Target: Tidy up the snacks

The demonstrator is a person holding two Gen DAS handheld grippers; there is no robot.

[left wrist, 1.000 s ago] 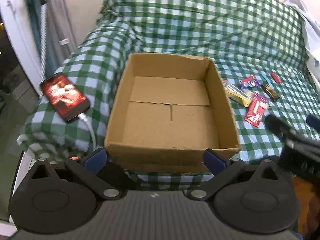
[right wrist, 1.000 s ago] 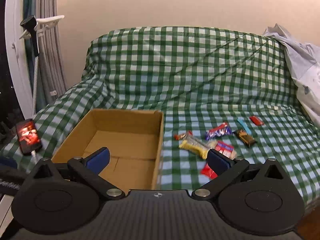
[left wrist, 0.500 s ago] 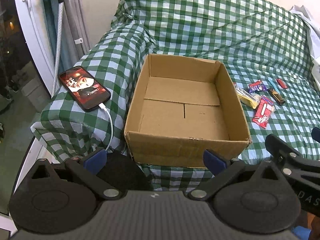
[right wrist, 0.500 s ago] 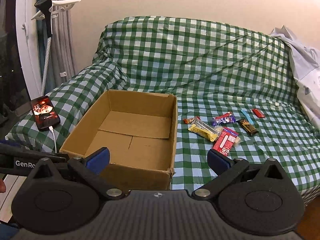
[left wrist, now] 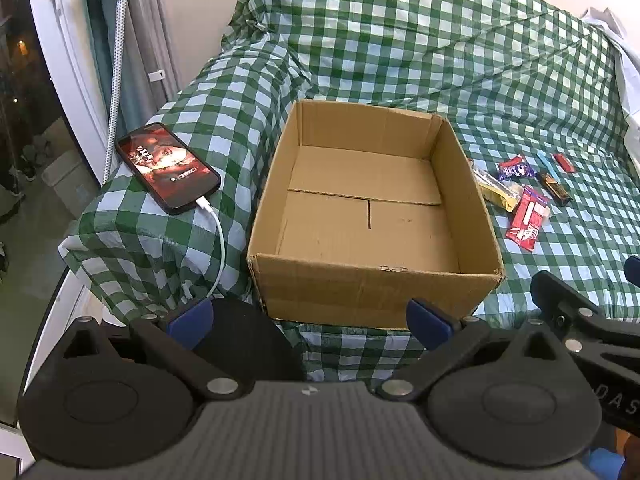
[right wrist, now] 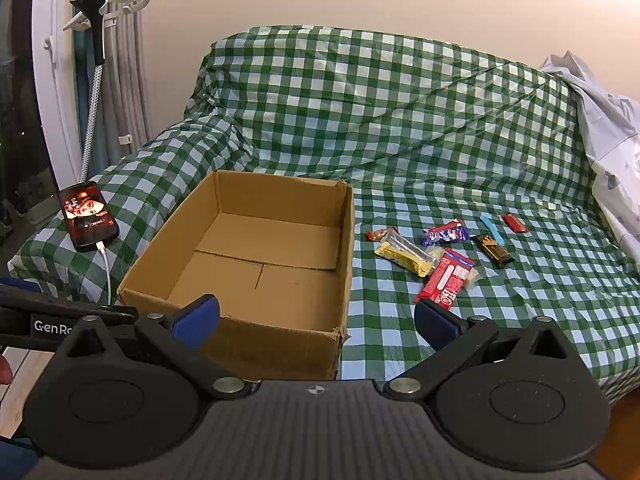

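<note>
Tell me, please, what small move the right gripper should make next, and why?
Probably ease the right gripper forward and rightward toward the red packet, the nearest snack. Its jaws stand open and empty, the cardboard box holds nothing yet, and all the snacks lie on the checked cover to the box's right.

Both tools share one build. The left gripper (left wrist: pixel 308 316) has a ribbed dark grey body with a small round crosshair mark at its front centre, flanked by two matte black housings, each with a shallow circular recess and a triangular cut-out. From silver pivot screws beside that crosshair mark, black link arms run forward to fingers tipped with blue pads (left wrist: pixel 426 322). The right gripper (right wrist: pixel 316 318) looks identical, its blue pads (right wrist: pixel 196 320) equally rounded. Left of its crosshair mark, the other tool's black arm bears white lettering "GenRo", cut off.
</note>
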